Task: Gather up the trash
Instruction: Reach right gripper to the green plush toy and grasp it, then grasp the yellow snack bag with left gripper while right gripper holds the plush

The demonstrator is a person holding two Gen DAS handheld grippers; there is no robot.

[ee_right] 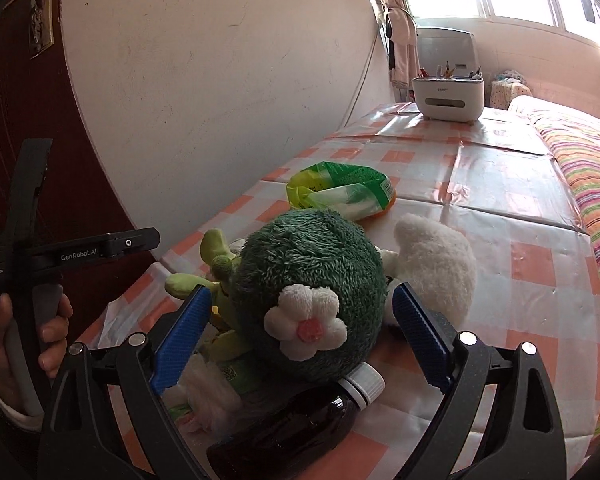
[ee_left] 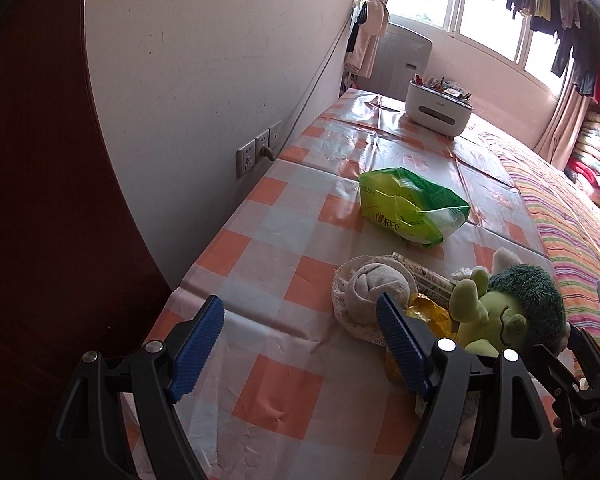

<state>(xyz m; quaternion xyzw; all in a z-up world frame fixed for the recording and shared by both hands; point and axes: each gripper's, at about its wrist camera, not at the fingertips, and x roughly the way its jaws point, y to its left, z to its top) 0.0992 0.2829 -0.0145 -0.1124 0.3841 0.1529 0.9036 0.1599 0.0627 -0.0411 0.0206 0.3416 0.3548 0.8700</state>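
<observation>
Nearest the right gripper [ee_right: 302, 334], a dark brown bottle [ee_right: 288, 436] with a white cap lies on its side on the checked tablecloth [ee_right: 500, 184], with crumpled white tissue [ee_right: 208, 398] just beside it; both look like trash to gather. The right gripper's blue fingers [ee_right: 180, 340] stand wide, on either side of a green plush toy [ee_right: 308, 280] with a white flower, gripping nothing; the toy rests against the bottle, so it probably has to be worked around. The left gripper [ee_left: 300, 344] also hangs wide and empty above the cloth, its right finger in front of a rolled grey sock [ee_left: 374, 292] and a yellow wrapper [ee_left: 428, 314] tucked against the toy. A little beyond lies a crumpled green snack bag [ee_left: 412, 208], well apart from the pile and likely the easiest piece to take. Farthest, a white organiser box [ee_left: 438, 108] holding pens stands near the window. No bin is in view.
</observation>
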